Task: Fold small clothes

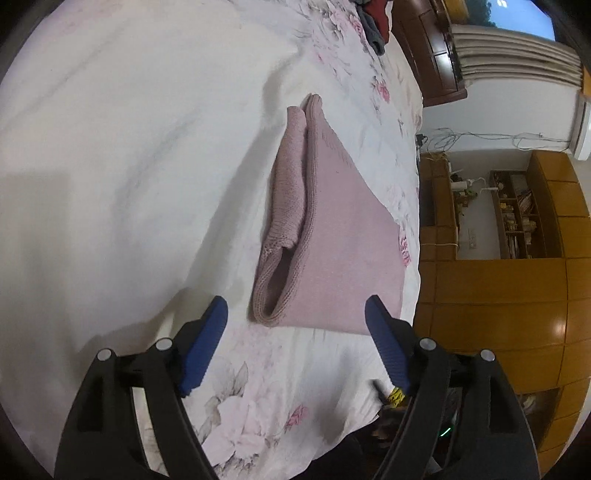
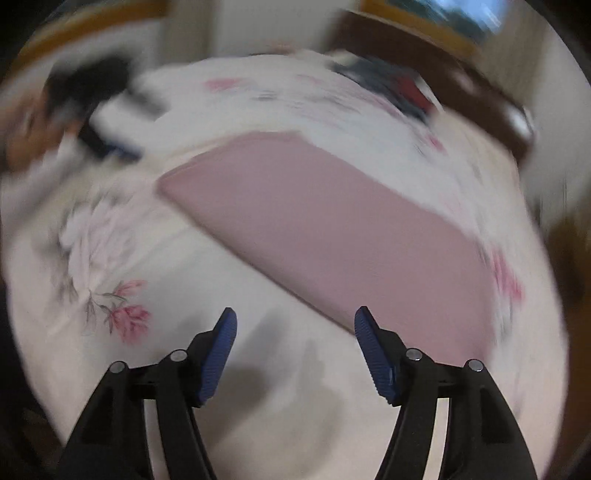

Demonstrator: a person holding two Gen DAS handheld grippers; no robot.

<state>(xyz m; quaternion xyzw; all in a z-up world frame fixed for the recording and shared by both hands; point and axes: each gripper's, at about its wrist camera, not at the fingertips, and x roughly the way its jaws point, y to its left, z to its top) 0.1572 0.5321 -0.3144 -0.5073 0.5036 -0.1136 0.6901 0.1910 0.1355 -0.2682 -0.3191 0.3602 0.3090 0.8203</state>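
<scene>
A small pink knitted garment (image 1: pixel 332 229) lies folded on the floral bedsheet (image 1: pixel 129 147), with a sleeve laid along its left side. My left gripper (image 1: pixel 297 314) hovers just short of its near edge, open, nothing between the blue pads. In the blurred right wrist view the same pink garment (image 2: pixel 325 229) lies flat across the middle of the bed. My right gripper (image 2: pixel 295 325) is open above the sheet near the garment's near edge, holding nothing. The other gripper (image 2: pixel 110 144) shows as a dark smear at the upper left.
A pile of dark and red clothes (image 1: pixel 376 26) sits at the far end of the bed. A dark wooden headboard (image 1: pixel 432 48) stands beyond it. Wooden cabinets and shelves (image 1: pixel 517 236) run along the bed's right side. The bed edge (image 1: pixel 415 258) lies close to the garment.
</scene>
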